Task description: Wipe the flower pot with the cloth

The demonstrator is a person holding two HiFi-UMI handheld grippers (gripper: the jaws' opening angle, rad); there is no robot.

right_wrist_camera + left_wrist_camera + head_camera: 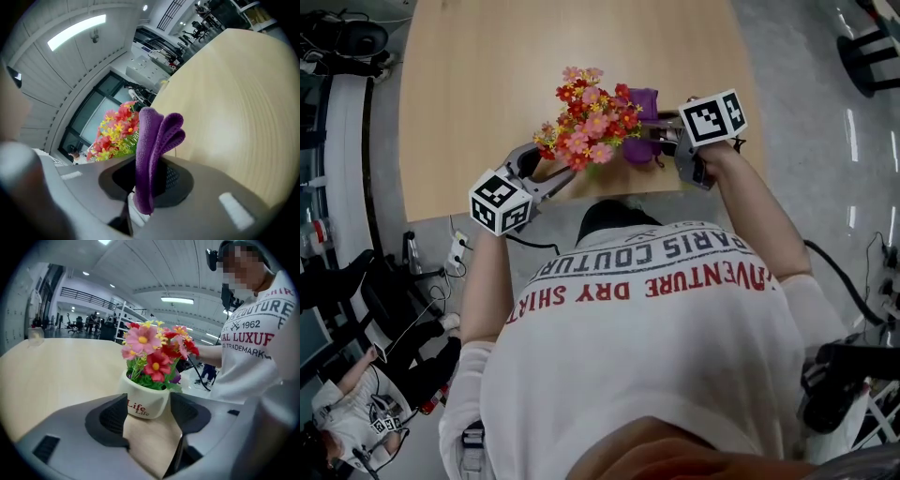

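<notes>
A small white flower pot point(146, 401) with red "Life" print holds pink, red and yellow flowers point(586, 117). My left gripper point(147, 416) is shut on the pot, its dark pads pressing both sides. In the head view the left gripper point(546, 173) reaches in from the lower left and the pot itself is hidden under the blooms. A folded purple cloth point(153, 150) is pinched in my right gripper point(145, 180), standing up between the jaws. In the head view the right gripper point(667, 141) holds the cloth point(639, 127) against the right side of the flowers.
The pot is over the near edge of a light wooden table point(487, 84). The person's white printed shirt point(647, 319) fills the area below it. Another person point(356, 403) sits at the lower left, and cables point(464, 246) lie on the floor beside the table.
</notes>
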